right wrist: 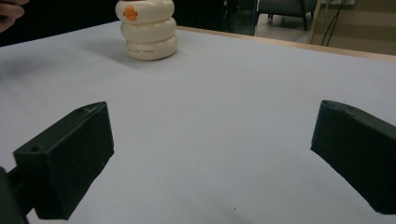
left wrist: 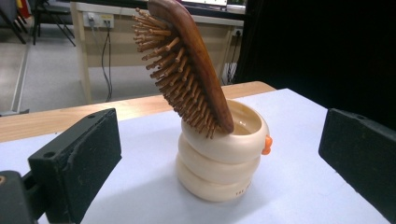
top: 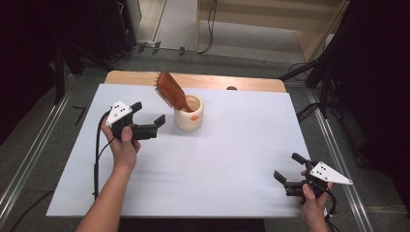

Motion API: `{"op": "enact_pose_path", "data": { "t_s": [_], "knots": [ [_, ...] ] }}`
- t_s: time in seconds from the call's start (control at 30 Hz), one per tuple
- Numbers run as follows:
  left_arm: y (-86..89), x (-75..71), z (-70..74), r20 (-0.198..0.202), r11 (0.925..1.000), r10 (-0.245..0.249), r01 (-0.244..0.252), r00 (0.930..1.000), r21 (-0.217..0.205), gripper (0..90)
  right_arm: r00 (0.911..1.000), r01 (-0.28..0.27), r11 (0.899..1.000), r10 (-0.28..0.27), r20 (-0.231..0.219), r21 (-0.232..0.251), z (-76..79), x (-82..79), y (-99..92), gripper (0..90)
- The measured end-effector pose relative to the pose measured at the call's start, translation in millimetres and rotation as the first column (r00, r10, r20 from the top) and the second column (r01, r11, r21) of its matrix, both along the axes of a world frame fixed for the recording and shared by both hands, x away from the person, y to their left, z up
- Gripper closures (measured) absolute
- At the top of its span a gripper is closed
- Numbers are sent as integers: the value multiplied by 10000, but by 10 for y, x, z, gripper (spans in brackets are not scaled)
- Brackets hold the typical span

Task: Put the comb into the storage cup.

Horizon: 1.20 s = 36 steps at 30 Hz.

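One wooden bristled hairbrush (left wrist: 187, 65) leans in ribbed cream holder (left wrist: 219, 163).

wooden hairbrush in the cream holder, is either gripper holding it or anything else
Nothing is held. The left gripper is open beside the cream ringed holder, apart from the brown wooden hairbrush standing in it. The right gripper is open over bare table.

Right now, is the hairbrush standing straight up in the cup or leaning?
Leaning. The hairbrush sits handle-down in the cream cup, its head tilting over the rim.
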<state>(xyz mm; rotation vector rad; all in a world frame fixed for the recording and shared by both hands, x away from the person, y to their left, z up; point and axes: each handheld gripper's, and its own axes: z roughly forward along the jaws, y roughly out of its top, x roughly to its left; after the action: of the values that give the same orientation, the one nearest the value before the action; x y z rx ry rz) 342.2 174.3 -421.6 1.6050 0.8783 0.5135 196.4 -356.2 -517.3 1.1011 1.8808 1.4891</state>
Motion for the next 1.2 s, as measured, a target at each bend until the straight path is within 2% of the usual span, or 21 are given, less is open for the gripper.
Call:
{"op": "enact_pose_path", "data": {
  "t_s": [0.1,0.53,0.87,1.2],
  "knots": [
    [28,-75,-15,94,9999,-1,2,10000,-133,0,10000,-23,10000,23,12,-13,0,1,-2,0],
    [130,-307,-72,256,9999,7,-11,9997,166,0,10000,2,10000,-2,17,-37,-1,0,4,0],
    [256,-455,-83,356,9999,45,-48,9994,91,0,10000,31,10000,-31,14,-78,-1,-1,8,0],
    [396,-609,-123,393,9996,133,-142,9991,237,0,10000,47,9999,-47,-12,-94,-1,-2,11,0]
  ]
}}
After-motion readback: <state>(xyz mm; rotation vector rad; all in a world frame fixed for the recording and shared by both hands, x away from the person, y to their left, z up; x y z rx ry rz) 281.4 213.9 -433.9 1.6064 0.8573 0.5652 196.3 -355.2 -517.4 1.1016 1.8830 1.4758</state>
